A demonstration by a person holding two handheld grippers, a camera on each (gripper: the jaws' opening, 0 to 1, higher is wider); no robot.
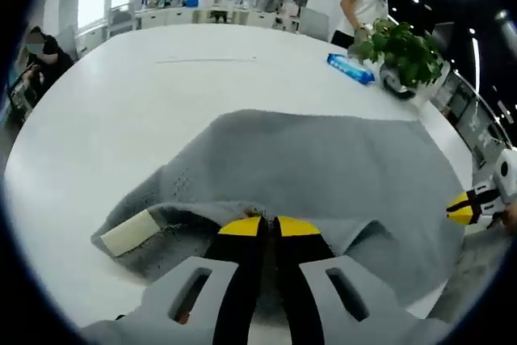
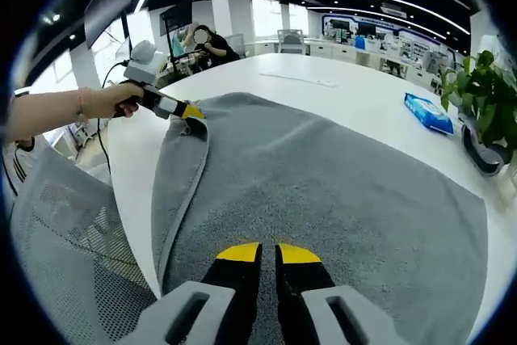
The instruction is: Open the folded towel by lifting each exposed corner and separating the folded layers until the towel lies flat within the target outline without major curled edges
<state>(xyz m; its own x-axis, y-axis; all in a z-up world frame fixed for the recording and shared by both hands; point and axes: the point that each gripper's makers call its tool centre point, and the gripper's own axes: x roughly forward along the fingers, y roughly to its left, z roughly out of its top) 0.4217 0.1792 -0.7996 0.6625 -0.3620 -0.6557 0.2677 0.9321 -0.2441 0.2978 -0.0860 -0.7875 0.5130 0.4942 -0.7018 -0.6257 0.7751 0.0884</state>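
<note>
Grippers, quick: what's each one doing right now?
Left gripper: shut on the grey towel edge.
Right gripper: shut on the towel.

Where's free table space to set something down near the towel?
Bare: wide white table beyond the grey towel, up to the far edge. Crowded: corner with blue packet and potted plant; both grippers sit at the near towel edge.

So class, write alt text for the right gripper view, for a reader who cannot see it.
A grey towel lies spread over a white table. The right tongs are shut on its near edge; the left tongs, held in a hand, grip its far corner.
</note>
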